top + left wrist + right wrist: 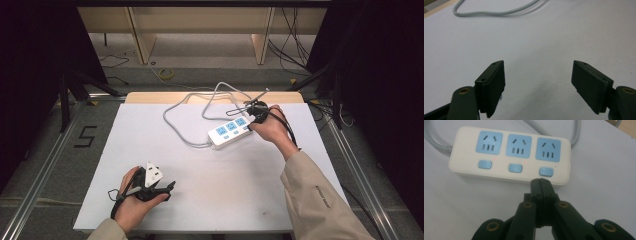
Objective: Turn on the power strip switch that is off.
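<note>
A white power strip (230, 131) with three blue sockets and three blue switches lies on the white table top, right of centre. In the right gripper view the power strip (509, 152) lies just ahead of my right gripper (540, 180), whose jaws are shut together with nothing between them, tips at the strip's near edge below the rightmost switch (546, 171). My right gripper (252, 125) sits at the strip's right end in the high view. My left gripper (171, 186) rests near the front left of the table. Its jaws stand open over bare white surface, as my left gripper (538, 76) shows.
The strip's grey cable (175, 120) loops across the back of the table (150, 145) and off its far edge; a stretch of the cable (496, 11) lies ahead of the left gripper. Wooden furniture legs and loose wires stand on the floor beyond.
</note>
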`<action>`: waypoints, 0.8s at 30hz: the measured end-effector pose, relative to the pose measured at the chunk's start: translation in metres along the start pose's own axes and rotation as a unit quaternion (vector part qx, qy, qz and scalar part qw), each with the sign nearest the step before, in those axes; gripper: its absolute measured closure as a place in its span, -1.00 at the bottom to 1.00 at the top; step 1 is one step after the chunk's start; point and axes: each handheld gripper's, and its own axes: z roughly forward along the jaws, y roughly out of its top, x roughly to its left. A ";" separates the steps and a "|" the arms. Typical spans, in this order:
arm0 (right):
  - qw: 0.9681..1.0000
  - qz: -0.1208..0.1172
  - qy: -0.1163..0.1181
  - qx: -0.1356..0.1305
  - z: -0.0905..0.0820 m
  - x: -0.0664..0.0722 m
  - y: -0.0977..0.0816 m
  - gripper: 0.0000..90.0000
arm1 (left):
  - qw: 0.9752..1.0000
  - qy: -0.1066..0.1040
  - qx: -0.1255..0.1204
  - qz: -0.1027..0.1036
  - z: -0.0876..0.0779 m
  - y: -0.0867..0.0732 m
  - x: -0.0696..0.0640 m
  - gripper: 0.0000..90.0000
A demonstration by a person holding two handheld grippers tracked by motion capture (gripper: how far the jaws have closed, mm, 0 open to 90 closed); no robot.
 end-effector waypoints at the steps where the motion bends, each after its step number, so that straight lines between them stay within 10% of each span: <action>1: 1.000 0.003 0.001 0.000 0.002 0.000 0.000 1.00 | 1.000 0.000 0.000 0.000 0.000 0.000 0.000 -0.39; 24: 1.000 0.011 -0.001 0.001 0.016 -0.002 0.007 1.00 | 1.000 -0.001 0.001 0.002 0.000 0.000 0.000 -0.39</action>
